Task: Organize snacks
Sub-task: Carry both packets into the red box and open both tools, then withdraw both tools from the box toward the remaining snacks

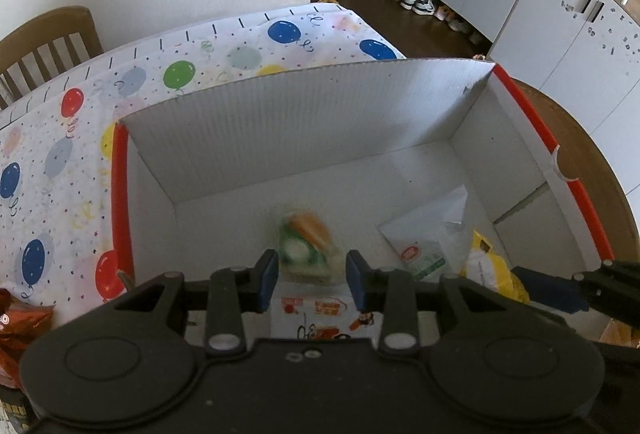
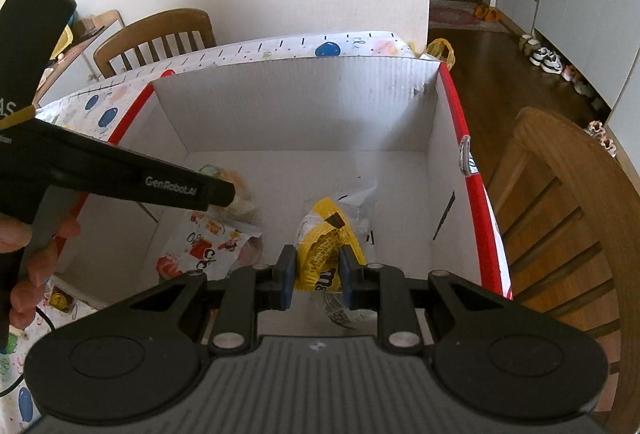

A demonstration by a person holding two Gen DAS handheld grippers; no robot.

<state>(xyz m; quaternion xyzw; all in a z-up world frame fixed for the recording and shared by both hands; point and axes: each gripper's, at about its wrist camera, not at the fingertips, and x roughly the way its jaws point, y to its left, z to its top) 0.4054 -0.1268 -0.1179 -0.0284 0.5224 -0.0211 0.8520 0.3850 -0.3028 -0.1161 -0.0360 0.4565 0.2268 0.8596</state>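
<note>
A white cardboard box with red rims [image 1: 304,122] [image 2: 304,106] stands on the table. My left gripper [image 1: 312,274] is open above a blurred green and orange snack pack [image 1: 308,242] that is inside the box, apart from the fingers. Below it lies a white packet with red cartoon print [image 1: 320,314] [image 2: 208,242]. My right gripper [image 2: 318,274] has its fingers at either side of a yellow snack bag [image 2: 324,234] [image 1: 488,262] over the box; contact is unclear. A white and green packet [image 1: 428,234] lies on the box floor.
The table has a balloon-print cloth [image 1: 60,162]. A red foil snack bag [image 1: 20,330] lies at the left outside the box. Wooden chairs [image 2: 156,34] [image 2: 560,218] stand behind and to the right. Cabinets and shoes [image 1: 420,2] line the far wall.
</note>
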